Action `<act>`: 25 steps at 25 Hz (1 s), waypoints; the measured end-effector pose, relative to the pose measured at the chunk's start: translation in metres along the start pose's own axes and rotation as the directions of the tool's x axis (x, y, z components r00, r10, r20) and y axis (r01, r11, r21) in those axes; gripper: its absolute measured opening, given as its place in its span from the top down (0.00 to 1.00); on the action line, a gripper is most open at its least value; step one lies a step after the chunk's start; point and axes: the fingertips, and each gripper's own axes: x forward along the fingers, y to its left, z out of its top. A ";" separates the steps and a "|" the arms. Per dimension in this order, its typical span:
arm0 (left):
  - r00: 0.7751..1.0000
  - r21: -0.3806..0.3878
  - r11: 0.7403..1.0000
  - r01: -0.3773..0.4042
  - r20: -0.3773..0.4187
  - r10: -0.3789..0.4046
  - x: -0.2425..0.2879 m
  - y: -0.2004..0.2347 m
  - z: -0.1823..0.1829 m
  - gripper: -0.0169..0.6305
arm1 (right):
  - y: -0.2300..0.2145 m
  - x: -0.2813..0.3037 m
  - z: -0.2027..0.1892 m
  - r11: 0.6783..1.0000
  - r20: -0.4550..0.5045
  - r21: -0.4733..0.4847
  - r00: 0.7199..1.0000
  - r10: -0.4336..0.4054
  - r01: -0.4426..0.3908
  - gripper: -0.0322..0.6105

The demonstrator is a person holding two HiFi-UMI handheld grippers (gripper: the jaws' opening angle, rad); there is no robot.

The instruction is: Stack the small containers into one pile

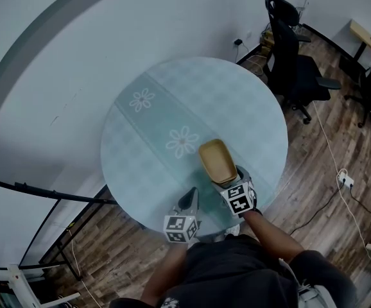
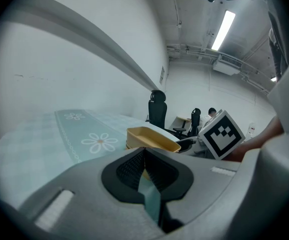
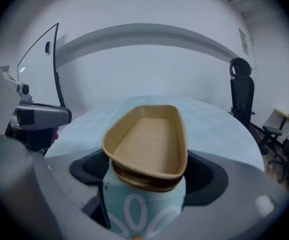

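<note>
A stack of tan oval containers (image 1: 217, 161) sits on the round table (image 1: 153, 133) with its pale teal daisy cloth, near the front edge. My right gripper (image 1: 228, 177) holds the stack's near end: in the right gripper view the stack (image 3: 147, 144) fills the gap and its rim meets the dark pads on both sides, jaws (image 3: 147, 176) standing wide. My left gripper (image 1: 189, 199) rests just left of it with nothing in it; in the left gripper view its pads (image 2: 144, 160) come together, and the stack (image 2: 152, 138) lies just beyond them.
Black office chairs (image 1: 294, 63) stand on the wood floor right of the table, with cables and a power strip (image 1: 346, 179). A curved white wall (image 1: 57, 76) runs behind and to the left. A person (image 2: 212, 113) sits far off in the left gripper view.
</note>
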 end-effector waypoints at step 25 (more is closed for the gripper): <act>1.000 0.006 1.000 0.020 -0.024 -0.020 0.004 -0.005 -0.006 0.96 | -0.012 0.003 -0.040 0.999 -0.162 -0.020 0.986 -0.033 0.030 0.19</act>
